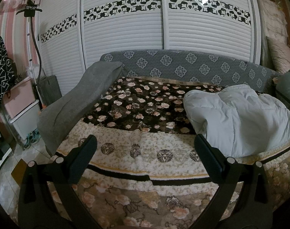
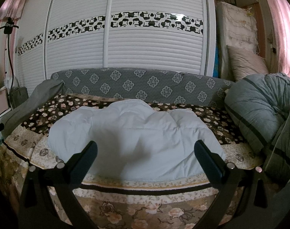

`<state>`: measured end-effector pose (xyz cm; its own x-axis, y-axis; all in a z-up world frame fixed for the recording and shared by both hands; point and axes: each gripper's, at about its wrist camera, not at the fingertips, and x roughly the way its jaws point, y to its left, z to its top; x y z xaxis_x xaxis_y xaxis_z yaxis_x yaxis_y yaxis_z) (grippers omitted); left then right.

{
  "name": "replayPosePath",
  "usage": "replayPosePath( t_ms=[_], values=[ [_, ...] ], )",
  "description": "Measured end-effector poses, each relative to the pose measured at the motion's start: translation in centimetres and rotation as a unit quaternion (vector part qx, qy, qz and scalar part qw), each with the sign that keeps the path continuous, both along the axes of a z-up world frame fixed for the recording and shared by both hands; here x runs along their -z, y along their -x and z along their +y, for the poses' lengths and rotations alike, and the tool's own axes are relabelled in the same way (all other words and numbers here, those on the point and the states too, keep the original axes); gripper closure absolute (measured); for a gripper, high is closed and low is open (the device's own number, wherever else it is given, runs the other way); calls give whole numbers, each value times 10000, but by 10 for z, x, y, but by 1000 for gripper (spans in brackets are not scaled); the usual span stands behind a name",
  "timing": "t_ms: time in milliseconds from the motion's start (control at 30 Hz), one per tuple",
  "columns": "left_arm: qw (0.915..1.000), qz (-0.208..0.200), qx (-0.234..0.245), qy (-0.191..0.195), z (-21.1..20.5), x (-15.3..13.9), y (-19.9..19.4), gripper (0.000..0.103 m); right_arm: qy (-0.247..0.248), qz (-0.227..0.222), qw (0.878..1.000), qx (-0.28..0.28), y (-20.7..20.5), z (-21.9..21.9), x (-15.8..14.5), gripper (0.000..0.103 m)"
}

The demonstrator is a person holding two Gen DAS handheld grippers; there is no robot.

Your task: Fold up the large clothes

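Note:
A pale blue-white quilted garment [image 2: 137, 143] lies bunched on the floral bed cover [image 2: 148, 190], near the bed's front edge. In the left wrist view the same garment [image 1: 238, 122] sits to the right. My right gripper [image 2: 145, 152] hovers open just in front of the garment's near edge, nothing between its fingers. My left gripper [image 1: 145, 147] is open too, over the bare cream and brown bed cover [image 1: 137, 152], left of the garment and apart from it.
A grey patterned sofa back [image 1: 183, 64] runs behind the bed, with white slatted wardrobe doors [image 1: 122, 38] beyond. A grey cloth [image 1: 78, 99] drapes the left armrest. A grey striped duvet [image 2: 263, 110] is heaped at the right. Storage boxes [image 1: 22, 103] stand left.

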<state>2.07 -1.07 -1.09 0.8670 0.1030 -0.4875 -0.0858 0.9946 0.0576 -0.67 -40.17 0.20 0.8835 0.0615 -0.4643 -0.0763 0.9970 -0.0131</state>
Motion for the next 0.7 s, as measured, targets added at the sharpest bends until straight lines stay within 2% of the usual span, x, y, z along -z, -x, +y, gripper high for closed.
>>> replayPosePath(
  t_ms=[700],
  values=[
    [10000, -23, 43, -72, 4, 1, -4, 3, 8, 7, 10000, -25, -1, -1, 2, 2]
  ],
)
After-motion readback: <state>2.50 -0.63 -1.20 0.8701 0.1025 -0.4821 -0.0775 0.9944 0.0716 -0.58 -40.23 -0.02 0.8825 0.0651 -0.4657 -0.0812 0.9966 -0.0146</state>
